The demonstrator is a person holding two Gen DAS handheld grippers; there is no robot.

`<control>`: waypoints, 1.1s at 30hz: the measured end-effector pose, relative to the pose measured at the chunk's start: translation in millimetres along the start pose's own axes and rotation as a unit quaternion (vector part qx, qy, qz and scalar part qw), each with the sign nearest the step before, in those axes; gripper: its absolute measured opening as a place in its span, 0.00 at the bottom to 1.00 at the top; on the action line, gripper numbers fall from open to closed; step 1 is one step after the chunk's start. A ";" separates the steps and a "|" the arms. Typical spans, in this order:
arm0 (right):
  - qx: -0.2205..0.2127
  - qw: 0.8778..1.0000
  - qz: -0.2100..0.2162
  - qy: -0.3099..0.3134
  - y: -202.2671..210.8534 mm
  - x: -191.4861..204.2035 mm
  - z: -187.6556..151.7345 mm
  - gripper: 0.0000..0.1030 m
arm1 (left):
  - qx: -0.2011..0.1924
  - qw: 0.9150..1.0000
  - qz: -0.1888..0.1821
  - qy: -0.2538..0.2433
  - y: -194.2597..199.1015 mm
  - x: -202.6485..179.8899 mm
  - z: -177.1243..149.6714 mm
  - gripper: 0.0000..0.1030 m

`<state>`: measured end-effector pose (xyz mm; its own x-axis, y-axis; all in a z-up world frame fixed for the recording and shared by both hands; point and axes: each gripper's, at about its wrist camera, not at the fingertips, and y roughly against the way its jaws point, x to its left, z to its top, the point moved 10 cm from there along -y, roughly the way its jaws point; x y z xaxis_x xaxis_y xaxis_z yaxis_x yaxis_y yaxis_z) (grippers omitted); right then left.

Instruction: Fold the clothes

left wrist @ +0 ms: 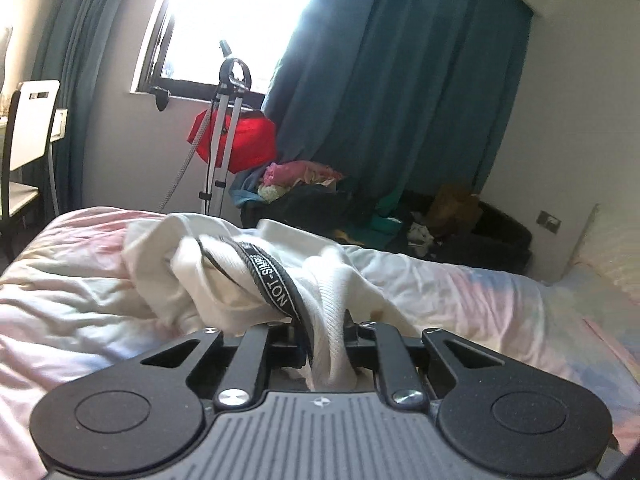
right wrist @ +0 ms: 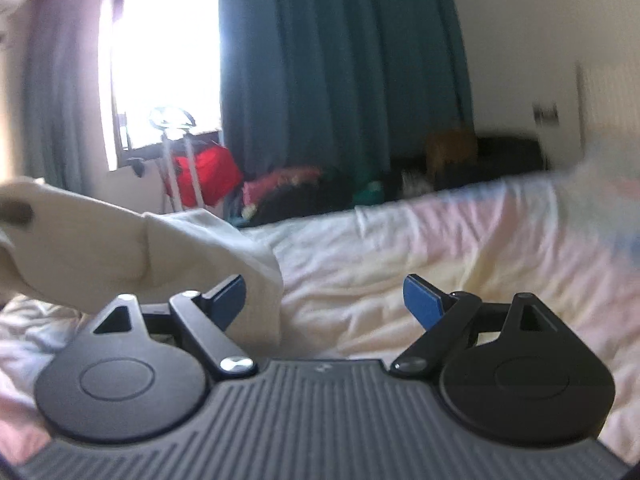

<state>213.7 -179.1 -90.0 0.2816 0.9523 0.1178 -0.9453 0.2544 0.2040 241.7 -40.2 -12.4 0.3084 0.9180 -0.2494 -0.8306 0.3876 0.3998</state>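
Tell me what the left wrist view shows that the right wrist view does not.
Only the left wrist view shows the left hand-held gripper shut on the white garment, the black printed band on that garment, and a white chair.

Only the right wrist view shows the right hand-held gripper, open, with blue pads and nothing between them.

Both show the bed cover, the window, the blue curtain, a red cloth and the white garment.
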 end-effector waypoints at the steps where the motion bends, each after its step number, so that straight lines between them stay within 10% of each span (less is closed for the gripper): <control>1: -0.003 1.000 0.016 0.006 5.5 7.1 1.3 0.86 | -0.004 1.000 -0.001 -0.003 15.2 2.4 0.6 0.14; 13: 0.096 0.983 0.143 0.070 53.4 97.9 -46.8 0.85 | -0.042 0.998 0.018 0.037 72.6 84.3 -28.5 0.14; 22: 0.209 0.966 0.129 0.082 17.0 127.0 -107.1 0.85 | -0.038 0.994 0.037 0.099 62.1 124.8 -43.8 0.14; 33: 0.186 0.979 0.084 0.010 -15.4 112.5 -113.7 0.68 | -0.029 0.991 0.096 0.091 50.7 147.3 -46.1 0.15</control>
<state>241.2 -56.6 -190.4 0.1198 0.9794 0.1625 -0.8515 0.0172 0.5240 223.6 110.8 -69.6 0.0569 0.9419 -0.3311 -0.8929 0.1964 0.4051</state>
